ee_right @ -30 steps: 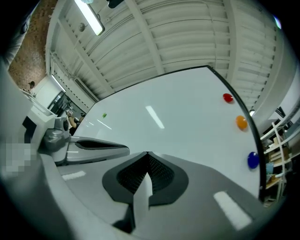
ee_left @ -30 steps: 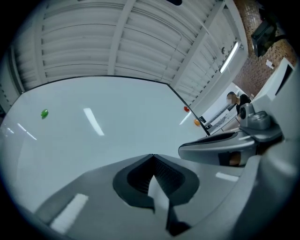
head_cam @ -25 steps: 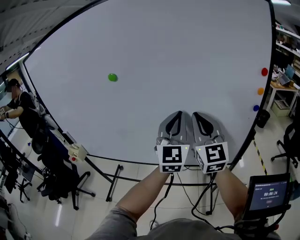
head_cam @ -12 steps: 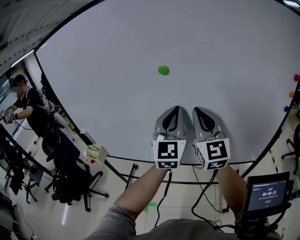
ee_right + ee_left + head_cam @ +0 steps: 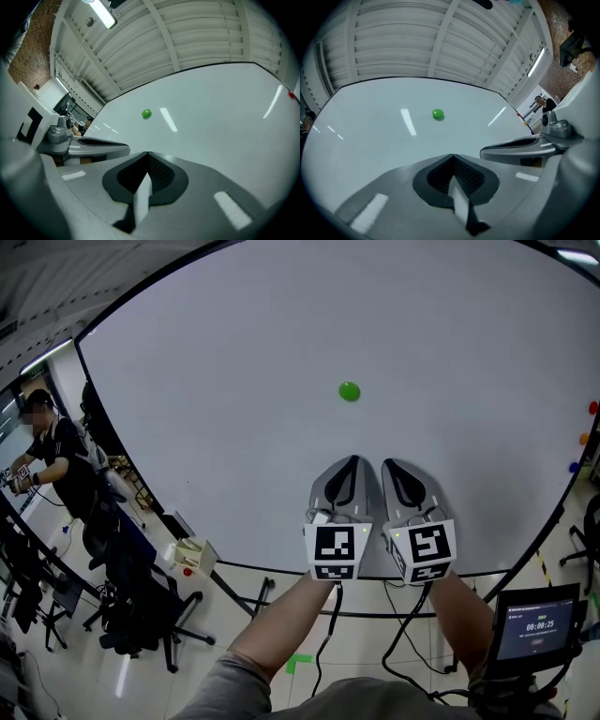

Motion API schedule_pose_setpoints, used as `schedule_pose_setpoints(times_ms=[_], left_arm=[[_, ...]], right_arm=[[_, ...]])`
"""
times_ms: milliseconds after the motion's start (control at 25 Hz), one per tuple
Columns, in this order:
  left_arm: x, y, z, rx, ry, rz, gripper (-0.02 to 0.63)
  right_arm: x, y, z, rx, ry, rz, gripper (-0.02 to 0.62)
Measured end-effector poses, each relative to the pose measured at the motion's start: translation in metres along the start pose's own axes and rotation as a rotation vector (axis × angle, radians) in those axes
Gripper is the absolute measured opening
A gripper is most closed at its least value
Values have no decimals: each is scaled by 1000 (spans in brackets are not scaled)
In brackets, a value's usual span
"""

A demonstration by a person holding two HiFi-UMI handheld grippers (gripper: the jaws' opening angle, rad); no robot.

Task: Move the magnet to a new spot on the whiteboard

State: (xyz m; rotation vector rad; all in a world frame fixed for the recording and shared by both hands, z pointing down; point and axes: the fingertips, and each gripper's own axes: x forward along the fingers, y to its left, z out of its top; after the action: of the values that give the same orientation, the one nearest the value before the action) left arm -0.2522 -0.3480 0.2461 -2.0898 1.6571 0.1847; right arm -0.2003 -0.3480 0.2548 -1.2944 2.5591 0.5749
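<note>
Whiteboard [image 5: 216, 381] fills most of the head view. Green magnet [image 5: 349, 391] sits on it near the middle, straight above the two grippers and well apart from them. Left gripper [image 5: 351, 463]: jaws pressed together, nothing between. Right gripper [image 5: 394, 467]: likewise closed and empty. Both are held side by side low before the board, pointing towards the magnet. Judgement: task hardly begun; magnet untouched, so reach, grasp, move to a new spot and release all remain
</note>
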Motion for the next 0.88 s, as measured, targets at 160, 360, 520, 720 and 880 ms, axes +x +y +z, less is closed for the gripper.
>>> schedule_pose_setpoints(times_ms=[160,360,520,720,880], left_arm=[[3,5,7,11,-20,14,0],[11,22,39,58,-89,56,2],[17,33,73,94,-170,80,4],[21,30,87,125,-211,76,132],[28,28,98,139,-226,66,189]], right_arm=[[2,0,6,-10,-17,4,6],[5,1,20,-20,-49,11,8],[5,-2,26,-31,-69,5,7],[1,-9,29,-38,-92,-1,6],[1,-10,33,-43,-99,-4,6]])
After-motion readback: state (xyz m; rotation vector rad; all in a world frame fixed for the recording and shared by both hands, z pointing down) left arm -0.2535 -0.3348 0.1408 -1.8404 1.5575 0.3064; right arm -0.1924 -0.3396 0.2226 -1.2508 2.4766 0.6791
